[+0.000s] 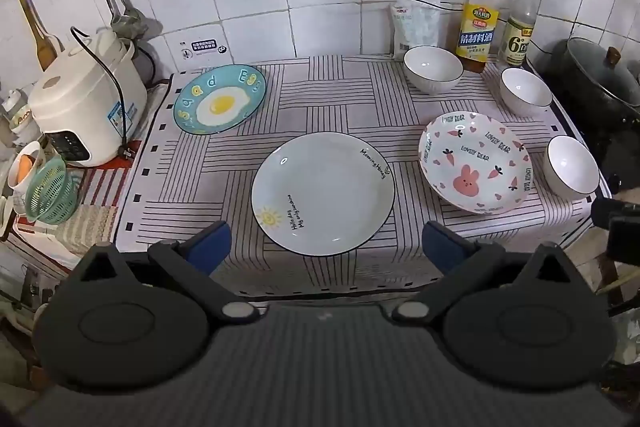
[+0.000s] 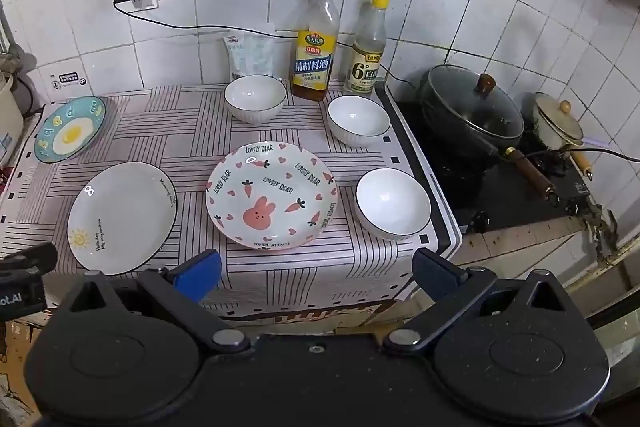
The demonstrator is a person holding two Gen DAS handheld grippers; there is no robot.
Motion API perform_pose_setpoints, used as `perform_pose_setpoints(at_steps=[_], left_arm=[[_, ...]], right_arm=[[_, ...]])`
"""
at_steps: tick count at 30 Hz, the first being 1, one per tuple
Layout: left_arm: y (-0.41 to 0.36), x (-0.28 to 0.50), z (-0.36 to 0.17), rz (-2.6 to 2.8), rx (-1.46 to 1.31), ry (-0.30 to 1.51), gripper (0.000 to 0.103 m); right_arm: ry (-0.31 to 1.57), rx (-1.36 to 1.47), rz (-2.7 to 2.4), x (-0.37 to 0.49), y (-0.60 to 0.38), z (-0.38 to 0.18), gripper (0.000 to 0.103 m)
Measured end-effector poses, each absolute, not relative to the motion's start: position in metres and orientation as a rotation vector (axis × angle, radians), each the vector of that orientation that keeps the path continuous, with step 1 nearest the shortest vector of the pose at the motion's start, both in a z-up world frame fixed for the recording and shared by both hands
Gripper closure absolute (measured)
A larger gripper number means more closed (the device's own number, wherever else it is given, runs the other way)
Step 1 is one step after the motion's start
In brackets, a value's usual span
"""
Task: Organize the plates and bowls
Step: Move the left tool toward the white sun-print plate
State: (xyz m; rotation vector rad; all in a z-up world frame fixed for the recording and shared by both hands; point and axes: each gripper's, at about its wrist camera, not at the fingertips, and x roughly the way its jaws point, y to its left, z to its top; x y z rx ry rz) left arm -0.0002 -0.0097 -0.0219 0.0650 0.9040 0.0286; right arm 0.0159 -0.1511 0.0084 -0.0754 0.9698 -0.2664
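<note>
On the striped cloth (image 1: 320, 99) lie a teal egg plate (image 1: 220, 99) (image 2: 70, 135) at the back left, a white sun plate (image 1: 323, 193) (image 2: 122, 217) at the front, and a pink rabbit plate (image 1: 476, 163) (image 2: 272, 195) to the right. Three white bowls stand around the rabbit plate: back (image 1: 433, 69) (image 2: 255, 98), back right (image 1: 526, 91) (image 2: 359, 120), front right (image 1: 573, 165) (image 2: 393, 204). My left gripper (image 1: 326, 247) is open and empty, just in front of the sun plate. My right gripper (image 2: 316, 273) is open and empty, in front of the rabbit plate.
A rice cooker (image 1: 86, 107) and a green basket (image 1: 54, 195) stand left of the cloth. Two bottles (image 2: 316, 43) (image 2: 368, 47) and a bag (image 2: 252, 55) line the tiled wall. A lidded black pan (image 2: 472, 107) and a small pot (image 2: 558, 121) sit on the stove at right.
</note>
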Motion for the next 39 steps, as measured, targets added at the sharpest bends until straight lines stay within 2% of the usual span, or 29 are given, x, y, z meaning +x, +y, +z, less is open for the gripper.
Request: perform_pose_setpoints(at_steps=[39], left_arm=[[0.010, 0.002, -0.023, 0.059, 0.063, 0.886, 0.000]], right_arm=[[0.935, -0.119, -0.285, 0.011, -0.145, -0.001, 0.000]])
